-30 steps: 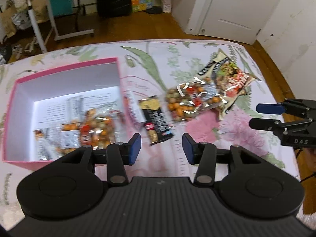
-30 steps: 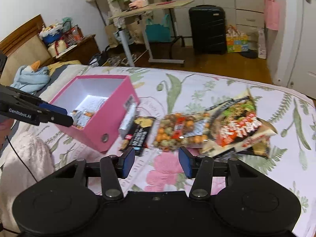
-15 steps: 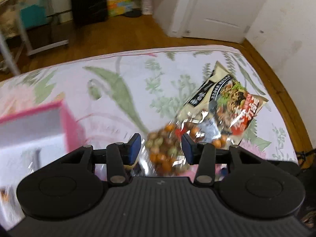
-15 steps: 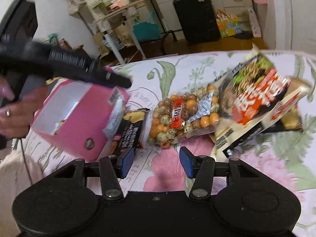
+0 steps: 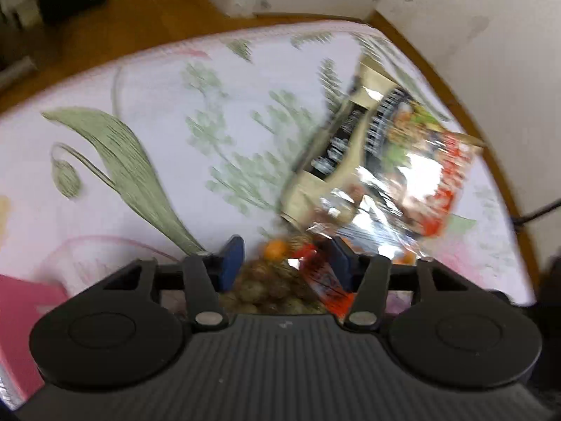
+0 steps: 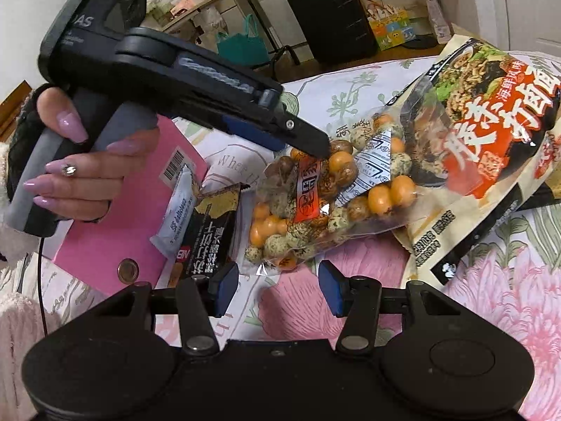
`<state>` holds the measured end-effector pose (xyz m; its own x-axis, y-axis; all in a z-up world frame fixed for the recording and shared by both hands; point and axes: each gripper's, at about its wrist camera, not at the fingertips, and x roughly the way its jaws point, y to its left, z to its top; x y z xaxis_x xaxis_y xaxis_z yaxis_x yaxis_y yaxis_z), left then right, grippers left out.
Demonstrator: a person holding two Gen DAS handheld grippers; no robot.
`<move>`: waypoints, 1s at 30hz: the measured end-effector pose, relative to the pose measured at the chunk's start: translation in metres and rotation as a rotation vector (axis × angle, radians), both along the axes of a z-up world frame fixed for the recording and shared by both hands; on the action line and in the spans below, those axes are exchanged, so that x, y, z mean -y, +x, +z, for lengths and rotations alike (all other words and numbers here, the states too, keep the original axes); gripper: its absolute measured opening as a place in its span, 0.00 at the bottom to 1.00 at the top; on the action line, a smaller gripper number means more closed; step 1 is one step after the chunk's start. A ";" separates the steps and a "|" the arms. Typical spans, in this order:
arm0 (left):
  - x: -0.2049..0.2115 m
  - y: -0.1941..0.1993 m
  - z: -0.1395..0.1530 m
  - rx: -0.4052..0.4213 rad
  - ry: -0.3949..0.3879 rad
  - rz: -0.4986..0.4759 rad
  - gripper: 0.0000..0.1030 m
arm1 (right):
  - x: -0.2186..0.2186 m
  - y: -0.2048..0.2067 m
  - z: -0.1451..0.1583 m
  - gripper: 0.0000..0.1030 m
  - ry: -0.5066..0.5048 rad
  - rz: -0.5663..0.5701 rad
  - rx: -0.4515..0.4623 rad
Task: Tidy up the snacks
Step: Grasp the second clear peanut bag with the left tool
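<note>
Pink box (image 6: 115, 224), four snack packs (image 6: 326, 196)

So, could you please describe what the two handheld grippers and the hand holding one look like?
Both grippers are black with blue finger pads. The left gripper has a grey pistol grip, faint lettering on its body and a thin black cable below. The hand wears long lilac nails, one with a gem, and a fluffy white sleeve. The right gripper shows silver pivot screws.
</note>
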<state>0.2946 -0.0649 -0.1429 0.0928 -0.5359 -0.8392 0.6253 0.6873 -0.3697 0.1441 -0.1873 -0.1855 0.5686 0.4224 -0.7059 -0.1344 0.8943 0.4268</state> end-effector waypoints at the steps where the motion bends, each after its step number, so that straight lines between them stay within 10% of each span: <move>1: 0.000 -0.001 -0.001 -0.012 -0.004 -0.015 0.55 | 0.000 0.002 -0.001 0.56 0.009 -0.004 -0.013; 15: -0.009 -0.025 -0.002 -0.226 0.030 0.007 0.59 | 0.014 -0.009 0.006 0.71 0.014 -0.122 -0.021; 30: 0.004 -0.070 0.023 -0.176 0.043 0.021 0.60 | -0.012 -0.006 -0.002 0.93 -0.059 -0.127 -0.040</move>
